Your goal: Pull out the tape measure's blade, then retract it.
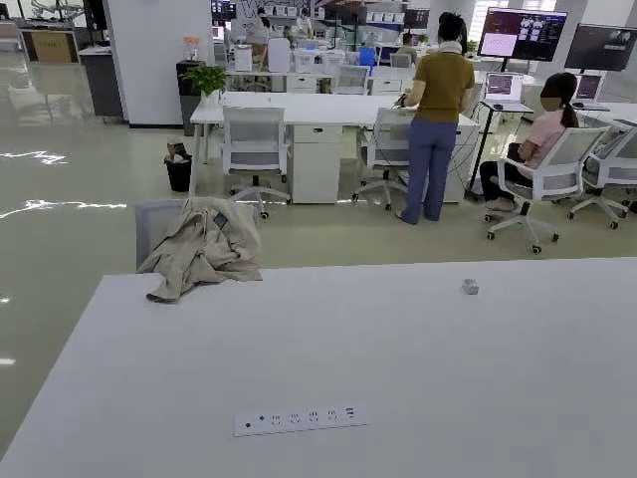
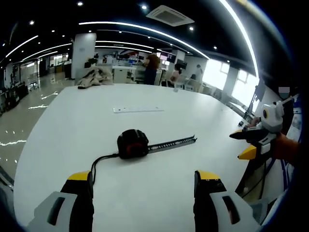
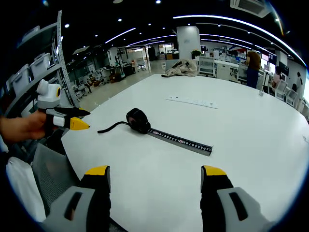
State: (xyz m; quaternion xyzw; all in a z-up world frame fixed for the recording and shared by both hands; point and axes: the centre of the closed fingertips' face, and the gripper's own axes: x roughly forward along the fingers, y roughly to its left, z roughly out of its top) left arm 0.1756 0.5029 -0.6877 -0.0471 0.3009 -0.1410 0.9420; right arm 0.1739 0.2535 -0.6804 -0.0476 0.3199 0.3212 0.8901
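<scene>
Tape measure [image 2: 133,143] lies untouched on white table [image 1: 448,378], blade [image 2: 171,143] partly out.
Left gripper [image 2: 143,176] and right gripper [image 3: 155,170] both gape wide, empty, well short of it (wrist strap [image 2: 99,159] trails from case). Judged next: pin the case, pinch the blade tip. Power strip [image 2: 137,109] lies beyond, jacket [image 1: 204,244] past far edge; nothing obstructs.

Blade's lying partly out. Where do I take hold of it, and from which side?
Probably pinch the tip with the right tool, coming along the blade from the end away from the case. The blade lies flat on the table, tip toward that tool.
</scene>
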